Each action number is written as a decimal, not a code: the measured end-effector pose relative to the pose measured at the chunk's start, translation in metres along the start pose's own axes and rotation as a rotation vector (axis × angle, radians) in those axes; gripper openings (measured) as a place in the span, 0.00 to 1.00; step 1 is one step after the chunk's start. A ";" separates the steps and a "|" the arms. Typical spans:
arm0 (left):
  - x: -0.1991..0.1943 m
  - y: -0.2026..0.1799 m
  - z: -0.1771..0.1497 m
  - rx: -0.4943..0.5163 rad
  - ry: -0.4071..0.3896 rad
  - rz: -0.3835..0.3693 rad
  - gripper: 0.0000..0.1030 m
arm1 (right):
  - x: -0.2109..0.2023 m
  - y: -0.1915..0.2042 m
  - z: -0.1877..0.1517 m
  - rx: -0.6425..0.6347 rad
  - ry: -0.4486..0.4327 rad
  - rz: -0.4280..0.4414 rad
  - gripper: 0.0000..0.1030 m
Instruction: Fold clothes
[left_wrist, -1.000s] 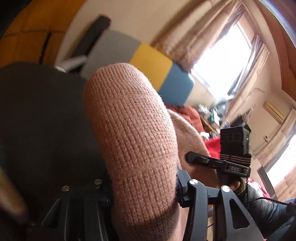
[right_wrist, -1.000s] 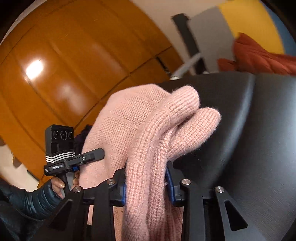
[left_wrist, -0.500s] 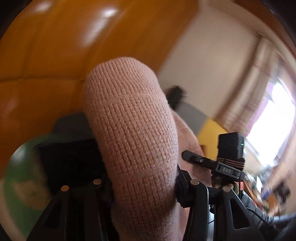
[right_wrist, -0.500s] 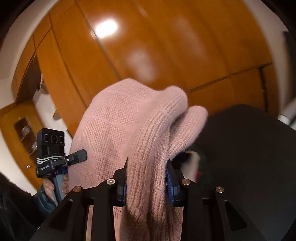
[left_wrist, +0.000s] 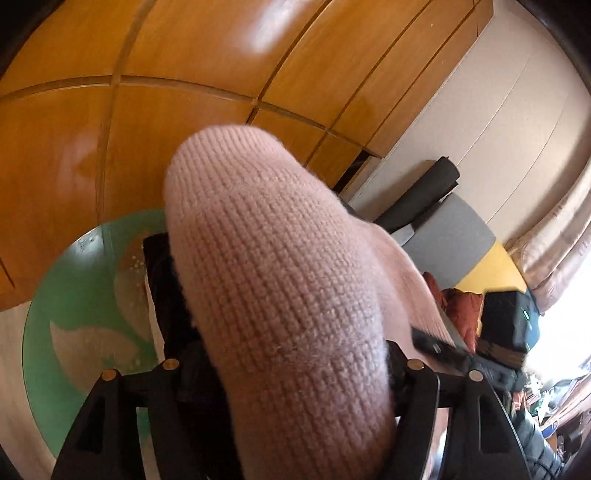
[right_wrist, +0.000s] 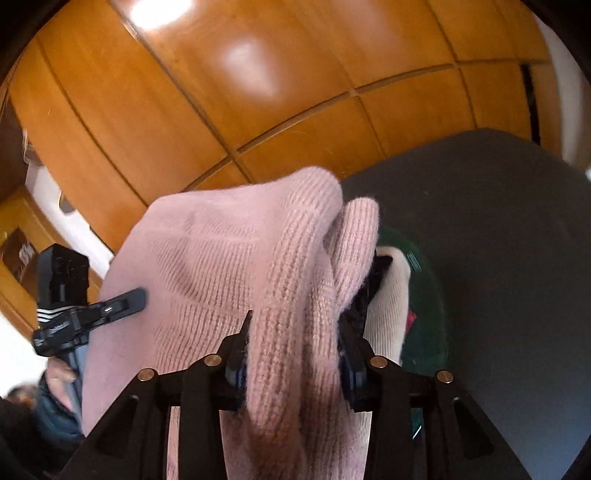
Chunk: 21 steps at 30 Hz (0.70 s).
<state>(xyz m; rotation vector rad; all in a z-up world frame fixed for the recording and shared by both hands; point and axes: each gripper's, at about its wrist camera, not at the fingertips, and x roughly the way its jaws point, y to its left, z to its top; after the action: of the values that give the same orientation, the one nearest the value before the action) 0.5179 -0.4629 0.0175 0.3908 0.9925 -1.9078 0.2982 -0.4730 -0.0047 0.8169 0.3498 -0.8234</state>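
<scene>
Soft, light, stretchy pink knit sweater (left_wrist: 280, 280) held aloft, bunched in both grippers. Left gripper (left_wrist: 295, 373) jaws just widened, fold still between them; right gripper (right_wrist: 295, 354) clamped on gathered knit. Best taken at hem or shoulder edges, not mid-bunch.

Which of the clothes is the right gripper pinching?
The pink sweater, bunched in the right gripper. The cream one lies outside it, further right.

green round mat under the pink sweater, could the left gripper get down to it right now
Probably not. The left gripper has a thick fold of the pink sweater between its just-opening jaws, and dark folded clothes cover the green mat ahead.
</scene>
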 end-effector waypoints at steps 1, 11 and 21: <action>0.003 -0.001 0.002 0.015 0.000 0.008 0.71 | -0.001 0.003 -0.007 0.007 -0.010 -0.002 0.37; -0.015 -0.016 0.009 0.090 -0.059 0.117 0.79 | -0.029 0.018 -0.012 -0.011 -0.123 -0.165 0.60; -0.069 -0.079 -0.025 0.265 -0.254 0.165 0.77 | -0.077 0.104 -0.011 -0.381 -0.194 -0.173 0.43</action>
<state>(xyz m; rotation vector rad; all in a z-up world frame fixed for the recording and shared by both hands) 0.4851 -0.3838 0.0824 0.3595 0.5267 -1.8856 0.3275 -0.3832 0.0844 0.3511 0.3930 -0.9529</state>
